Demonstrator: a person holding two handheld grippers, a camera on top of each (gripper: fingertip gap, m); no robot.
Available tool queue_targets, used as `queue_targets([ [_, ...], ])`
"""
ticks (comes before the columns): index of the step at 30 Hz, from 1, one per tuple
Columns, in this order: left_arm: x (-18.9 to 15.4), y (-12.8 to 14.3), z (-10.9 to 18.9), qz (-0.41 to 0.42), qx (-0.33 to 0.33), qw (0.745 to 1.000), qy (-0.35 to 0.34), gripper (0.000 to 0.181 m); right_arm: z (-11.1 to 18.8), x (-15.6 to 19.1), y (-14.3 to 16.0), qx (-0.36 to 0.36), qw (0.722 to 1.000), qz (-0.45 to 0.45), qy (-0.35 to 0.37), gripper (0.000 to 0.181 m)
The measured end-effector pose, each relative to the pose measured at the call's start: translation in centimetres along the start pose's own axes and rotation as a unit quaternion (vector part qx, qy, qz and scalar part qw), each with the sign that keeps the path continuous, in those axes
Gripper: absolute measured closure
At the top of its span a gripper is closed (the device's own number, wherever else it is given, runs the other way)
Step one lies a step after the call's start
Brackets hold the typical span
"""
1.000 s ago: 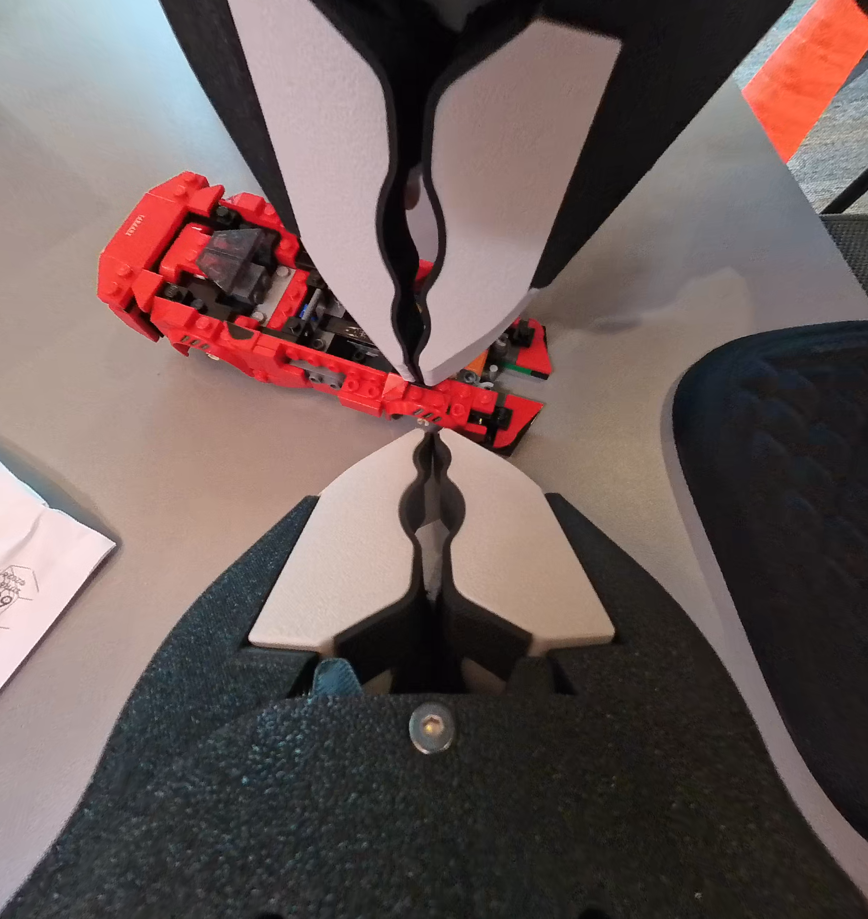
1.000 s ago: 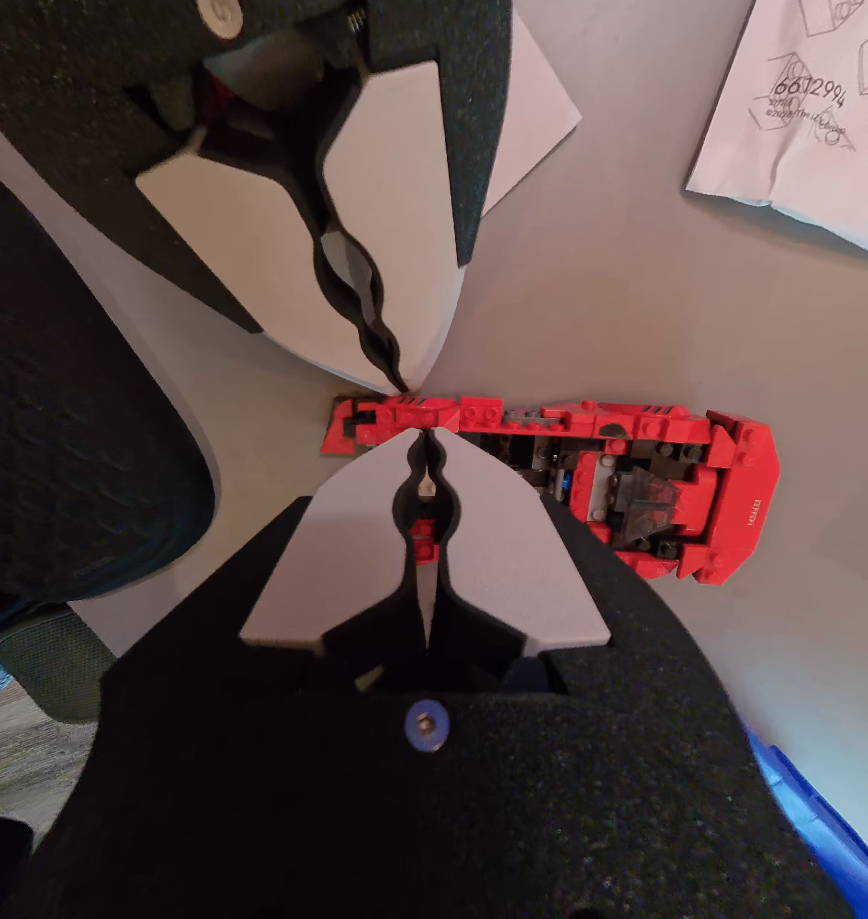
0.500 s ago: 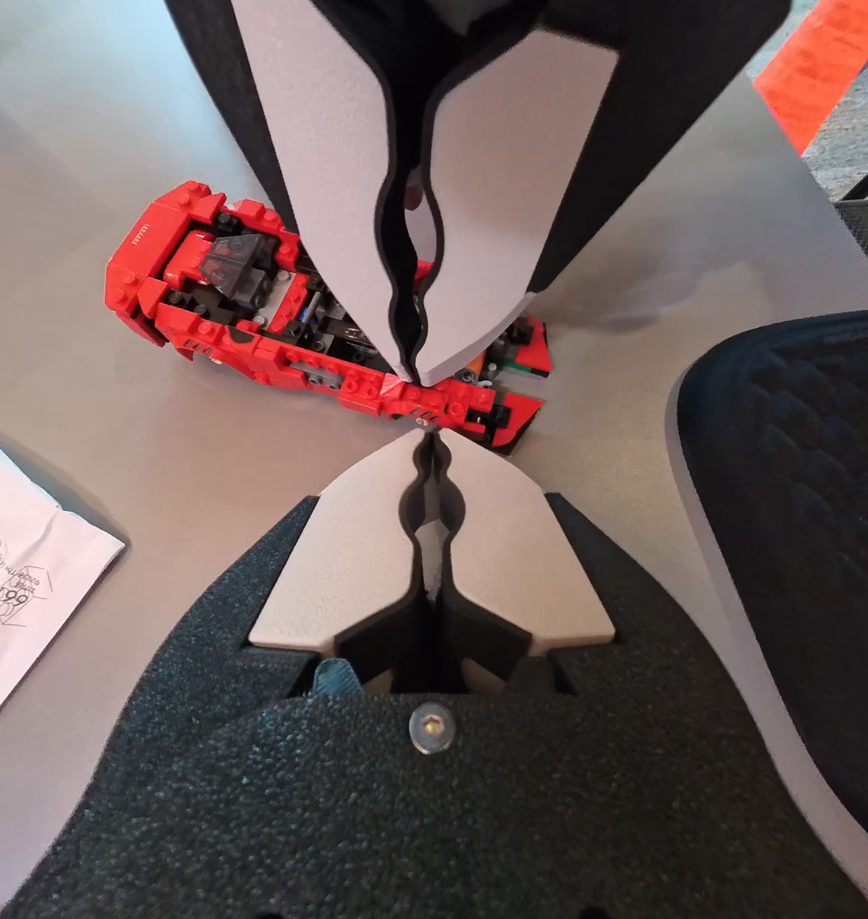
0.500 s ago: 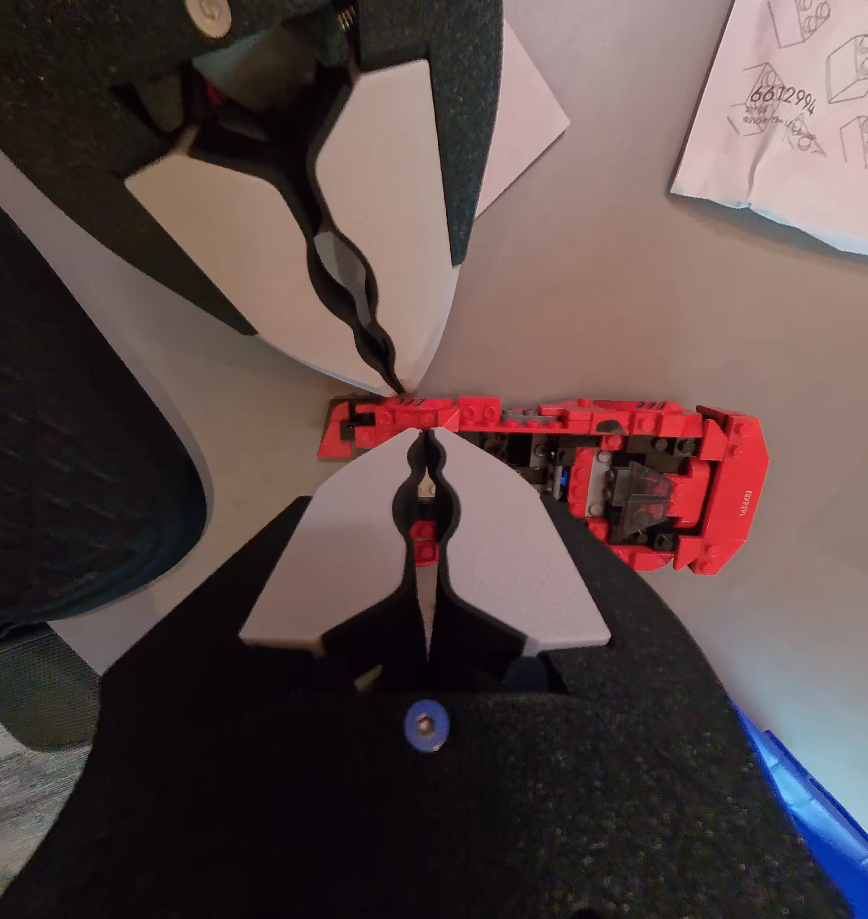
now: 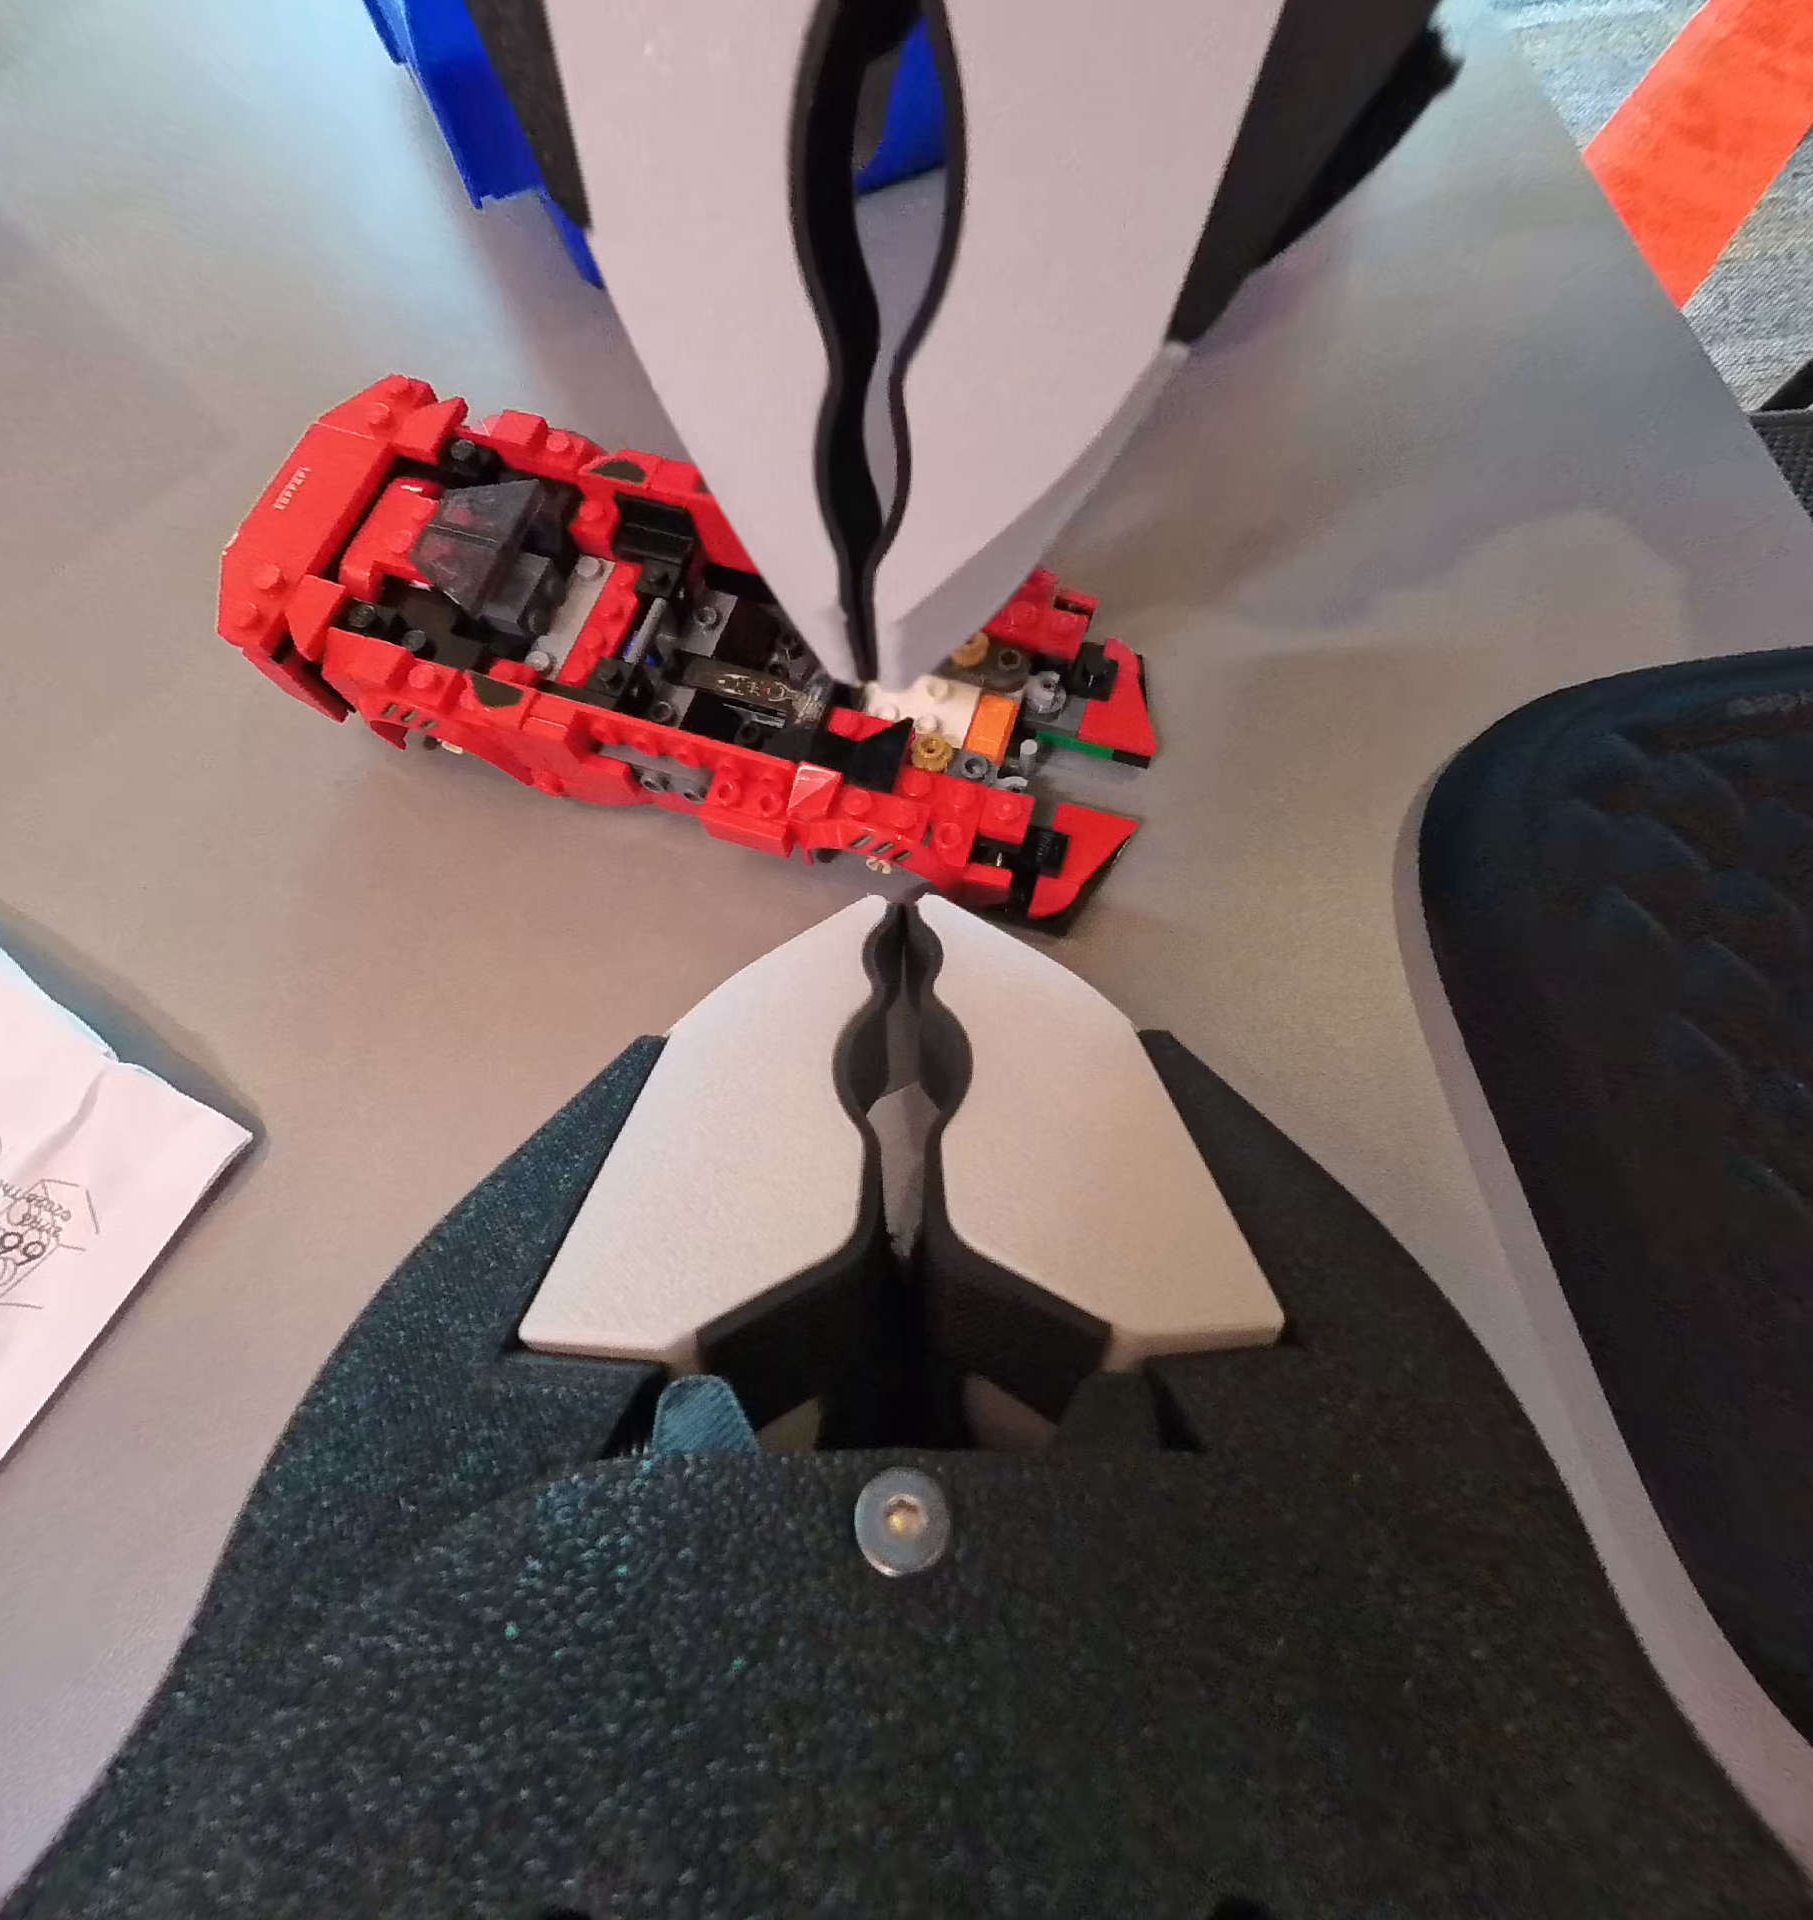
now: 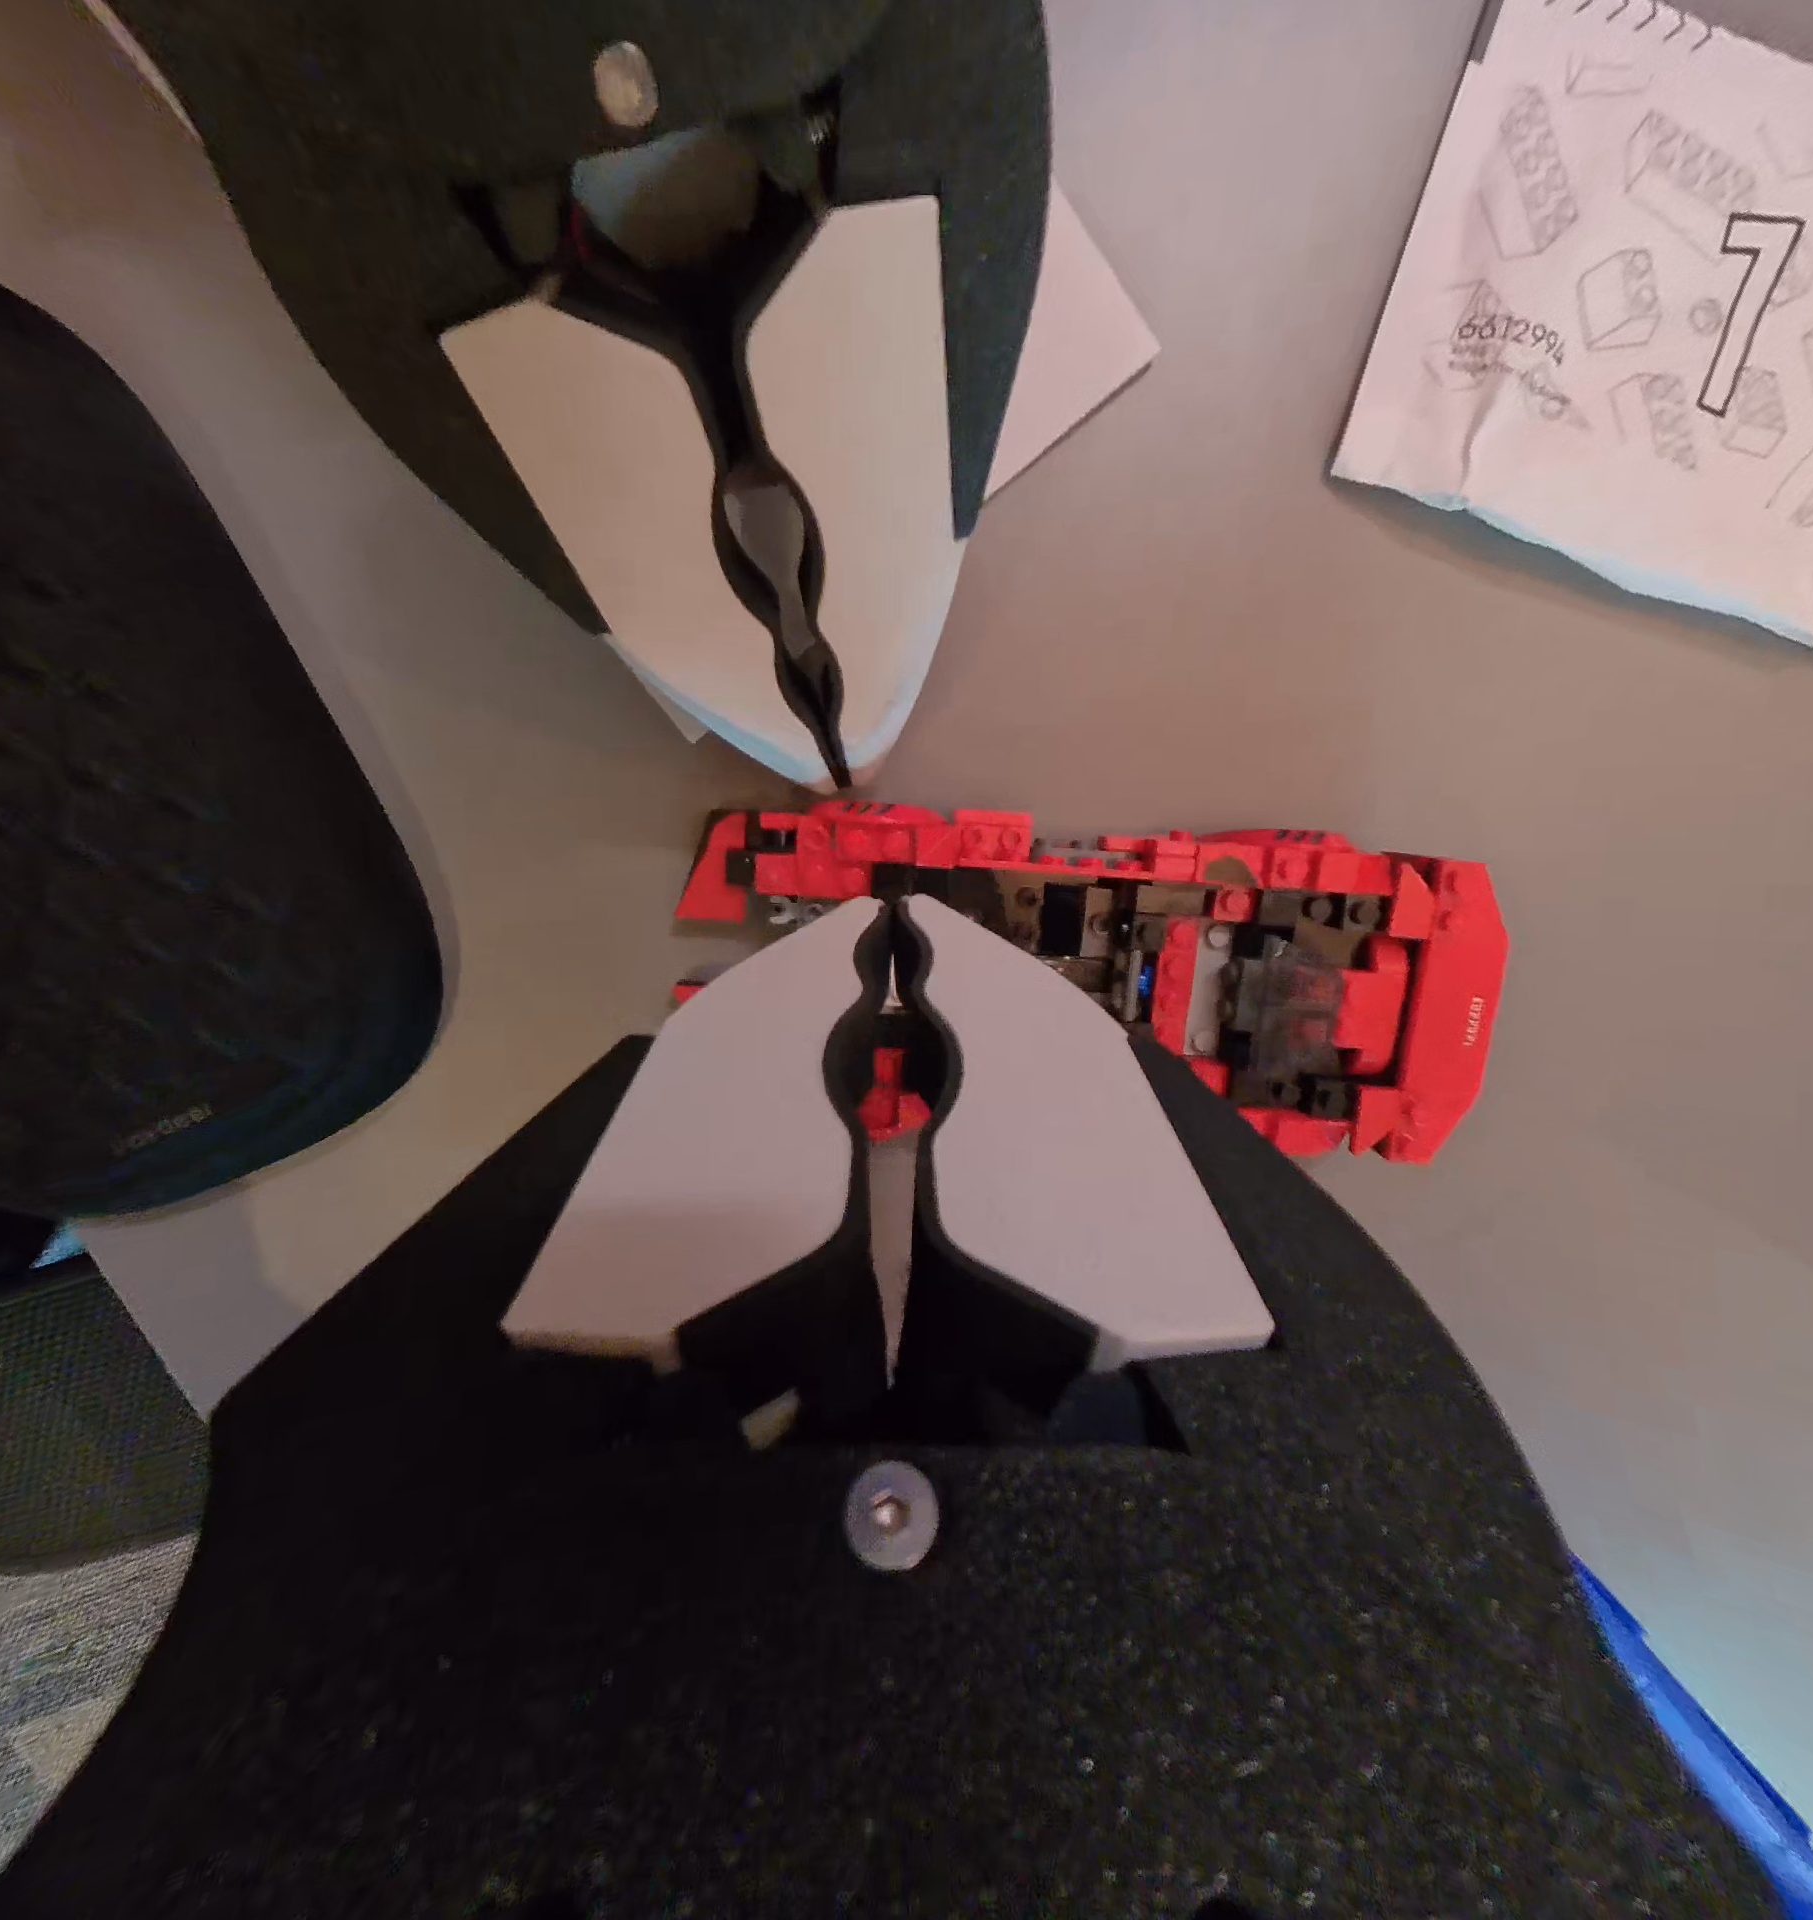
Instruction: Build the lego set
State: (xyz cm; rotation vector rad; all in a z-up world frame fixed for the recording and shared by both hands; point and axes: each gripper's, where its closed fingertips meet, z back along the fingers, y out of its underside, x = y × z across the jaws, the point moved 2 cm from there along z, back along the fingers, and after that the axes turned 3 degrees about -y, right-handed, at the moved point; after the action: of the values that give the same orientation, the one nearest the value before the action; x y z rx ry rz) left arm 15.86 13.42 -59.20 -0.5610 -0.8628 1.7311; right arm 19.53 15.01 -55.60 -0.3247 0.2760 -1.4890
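Observation:
A partly built red lego car (image 5: 590, 665) lies on the grey table (image 5: 258, 935), nose to the left; it also shows in the right wrist view (image 6: 1245, 935). My left gripper (image 5: 897, 912) is shut and empty, its tips just at the car's near side by the rear. It comes down from the top in the right wrist view (image 6: 840, 779). My right gripper (image 6: 894, 912) is shut, its tips down on the open rear middle of the car, next to a white brick (image 5: 933, 696). I cannot see any piece between its fingers (image 5: 736, 312).
A white printed paper bag (image 5: 50, 1195) lies at the left, and shows in the right wrist view (image 6: 1660, 364). A black mesh chair (image 5: 1660, 1091) stands at the table's edge. A blue bin (image 5: 486, 114) is behind the car. A white sheet (image 6: 1073, 343) lies under my left gripper. The tips of one gripper are about 4 cm away from the tips of the other.
My right gripper has moved off the car's near side wall and onto its inner rear. The car's rear bricks now show. Both grippers stay shut.

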Motion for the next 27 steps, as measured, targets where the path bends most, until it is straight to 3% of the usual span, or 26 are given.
queue_targets([
  [1,0.0,0.0,0.0,0.001,-0.001,1.0,0.001,0.181,-0.2,0.0,0.1,0.004,1.0,0.0,0.0,0.181],
  [10,-0.1,0.0,0.0,0.001,-0.002,1.0,0.006,0.181,-1.6,-0.3,0.2,0.024,1.0,0.002,0.004,0.181],
  [27,-0.2,0.1,0.0,-0.001,0.001,1.0,0.011,0.181,-1.6,-0.4,0.5,0.016,1.0,-0.021,-0.009,0.181],
])
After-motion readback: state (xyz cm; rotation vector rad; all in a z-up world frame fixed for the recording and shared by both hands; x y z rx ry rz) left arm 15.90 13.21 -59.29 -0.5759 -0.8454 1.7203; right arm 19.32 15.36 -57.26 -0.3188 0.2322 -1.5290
